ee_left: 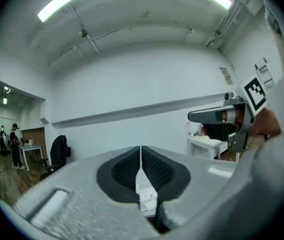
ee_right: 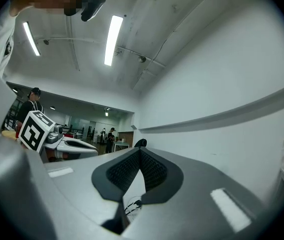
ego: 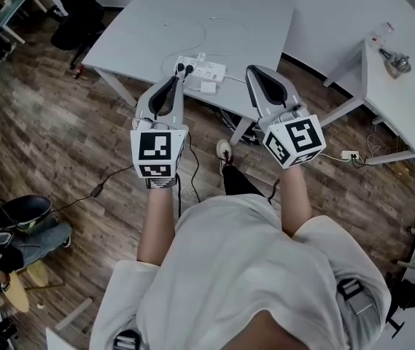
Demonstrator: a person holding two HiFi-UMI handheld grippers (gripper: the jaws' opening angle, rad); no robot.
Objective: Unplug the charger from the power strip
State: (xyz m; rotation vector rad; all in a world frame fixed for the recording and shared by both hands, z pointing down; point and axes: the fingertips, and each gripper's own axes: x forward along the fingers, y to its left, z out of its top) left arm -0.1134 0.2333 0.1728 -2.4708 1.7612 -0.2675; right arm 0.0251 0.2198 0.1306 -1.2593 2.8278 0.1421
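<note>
Left gripper's closed jaws hide most of the power strip.

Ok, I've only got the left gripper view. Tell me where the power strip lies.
Observer: The power strip lies on the grey table, near its front edge, just ahead of the left gripper.
Operator: Say what's plugged in.
Observer: Two black plugs stand at its end nearest the left gripper; a white block lies beside it.
Operator: Report the right gripper.
Observer: The right gripper has its jaws together, nothing between them.
</note>
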